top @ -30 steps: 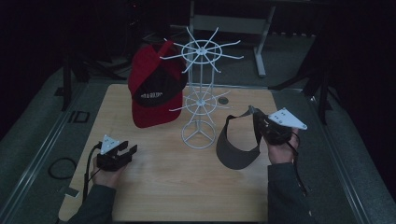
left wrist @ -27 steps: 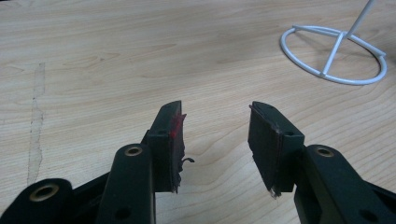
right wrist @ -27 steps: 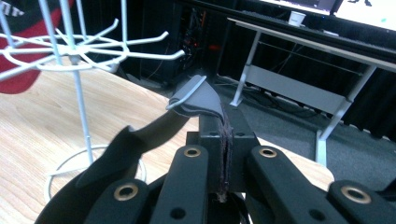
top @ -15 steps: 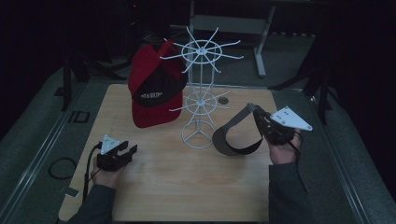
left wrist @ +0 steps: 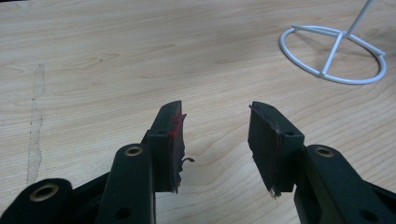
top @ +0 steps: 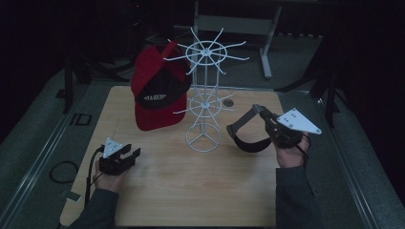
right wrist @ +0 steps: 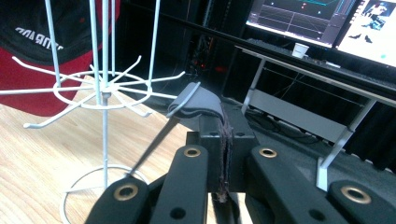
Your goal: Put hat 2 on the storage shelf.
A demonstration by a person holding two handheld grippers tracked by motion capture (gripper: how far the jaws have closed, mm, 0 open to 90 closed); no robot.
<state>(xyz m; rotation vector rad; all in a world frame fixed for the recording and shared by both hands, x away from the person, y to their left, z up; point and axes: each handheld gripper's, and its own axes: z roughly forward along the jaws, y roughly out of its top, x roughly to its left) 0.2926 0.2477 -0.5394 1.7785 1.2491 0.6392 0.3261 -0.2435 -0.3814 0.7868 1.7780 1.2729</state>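
Fingers of my right gripper [top: 260,112] were clamped on the dark visor [top: 248,136], held off the table [top: 191,191] right of the white rack [top: 205,102]. Left gripper [top: 125,157] sat idle, fingers apart. Hanging step; next I'd need a free prong.

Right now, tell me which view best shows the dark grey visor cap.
The high view: the dark grey visor cap hangs whole from the right gripper. The right gripper view shows just a pinched grey fold.
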